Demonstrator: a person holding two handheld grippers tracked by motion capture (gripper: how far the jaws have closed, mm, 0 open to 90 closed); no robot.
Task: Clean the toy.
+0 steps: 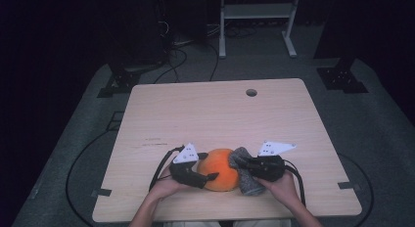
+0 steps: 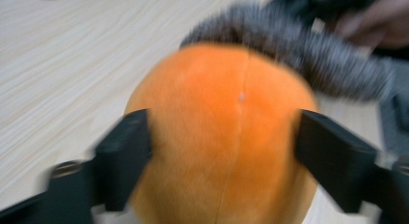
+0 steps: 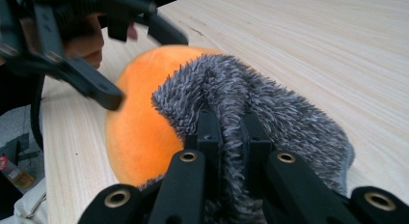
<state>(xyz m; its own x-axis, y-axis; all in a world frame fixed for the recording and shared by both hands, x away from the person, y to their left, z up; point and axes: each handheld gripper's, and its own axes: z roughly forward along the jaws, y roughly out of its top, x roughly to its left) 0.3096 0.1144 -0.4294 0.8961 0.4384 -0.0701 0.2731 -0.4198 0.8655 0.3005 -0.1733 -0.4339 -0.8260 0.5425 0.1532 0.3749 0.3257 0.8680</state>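
An orange plush ball [image 1: 220, 169] lies near the front edge of the wooden table [image 1: 220, 109]. A grey fuzzy cloth [image 1: 246, 178] drapes over its right side. In the left gripper view the ball [image 2: 226, 127] sits between the wide-set jaws of my left gripper [image 2: 222, 151], which flank its sides without visibly squeezing it. My right gripper [image 3: 226, 132] is shut on a fold of the grey cloth [image 3: 270, 108], pinched tight between its jaws above the ball [image 3: 140, 132]. In the high view the left gripper [image 1: 208, 177] and the right gripper [image 1: 247, 164] face each other across the ball.
A round hole [image 1: 251, 92] pierces the tabletop at the far right. Bare wood stretches behind the ball. Cables trail from both grippers off the front edge. A white frame [image 1: 257, 11] and dark stands are on the floor beyond the table.
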